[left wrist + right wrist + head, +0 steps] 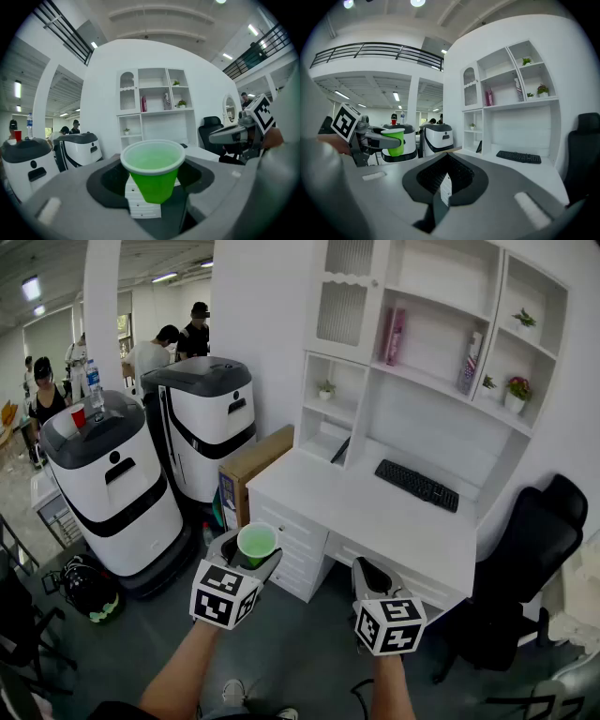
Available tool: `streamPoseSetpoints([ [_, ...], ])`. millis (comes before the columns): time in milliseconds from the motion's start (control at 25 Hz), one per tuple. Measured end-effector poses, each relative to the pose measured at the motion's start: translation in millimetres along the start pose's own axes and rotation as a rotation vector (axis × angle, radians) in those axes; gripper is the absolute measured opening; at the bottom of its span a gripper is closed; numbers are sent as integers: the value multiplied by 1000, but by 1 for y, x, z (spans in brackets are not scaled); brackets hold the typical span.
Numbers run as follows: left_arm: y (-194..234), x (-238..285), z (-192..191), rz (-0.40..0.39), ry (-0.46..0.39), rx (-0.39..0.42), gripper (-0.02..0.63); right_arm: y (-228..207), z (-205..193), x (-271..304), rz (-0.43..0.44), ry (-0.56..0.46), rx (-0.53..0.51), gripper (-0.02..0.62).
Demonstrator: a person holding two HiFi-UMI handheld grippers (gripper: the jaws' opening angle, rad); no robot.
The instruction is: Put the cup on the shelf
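Observation:
A green plastic cup (256, 543) stands upright between the jaws of my left gripper (246, 557), which is shut on it; in the left gripper view the cup (153, 169) fills the middle and looks empty. The cup (394, 141) also shows at the left of the right gripper view. My right gripper (369, 576) hangs beside it in front of the desk, jaws closed together with nothing held. The white shelf unit (439, 343) rises above the desk (394, 517), ahead and to the right of both grippers.
The shelf holds a pink book (394, 337), a bottle (469, 364) and small potted plants (517, 390). A keyboard (417, 485) lies on the desk. A black chair (525, 549) stands right; two white robots (112, 488) and a cardboard box (251, 465) stand left. People stand behind.

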State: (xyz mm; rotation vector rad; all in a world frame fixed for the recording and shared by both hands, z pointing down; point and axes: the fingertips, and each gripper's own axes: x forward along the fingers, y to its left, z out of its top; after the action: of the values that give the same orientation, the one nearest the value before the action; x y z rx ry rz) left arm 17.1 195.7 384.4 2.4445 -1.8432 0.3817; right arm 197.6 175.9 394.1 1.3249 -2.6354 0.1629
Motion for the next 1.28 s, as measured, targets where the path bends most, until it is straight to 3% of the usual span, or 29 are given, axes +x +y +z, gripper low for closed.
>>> streamPoseSetpoints([
  [640, 2, 9, -6, 7, 10, -7, 313, -11, -14, 6, 6, 18, 37, 23],
  [1280, 86, 122, 11, -84, -21, -17, 313, -37, 16, 120, -80, 39, 8, 23],
])
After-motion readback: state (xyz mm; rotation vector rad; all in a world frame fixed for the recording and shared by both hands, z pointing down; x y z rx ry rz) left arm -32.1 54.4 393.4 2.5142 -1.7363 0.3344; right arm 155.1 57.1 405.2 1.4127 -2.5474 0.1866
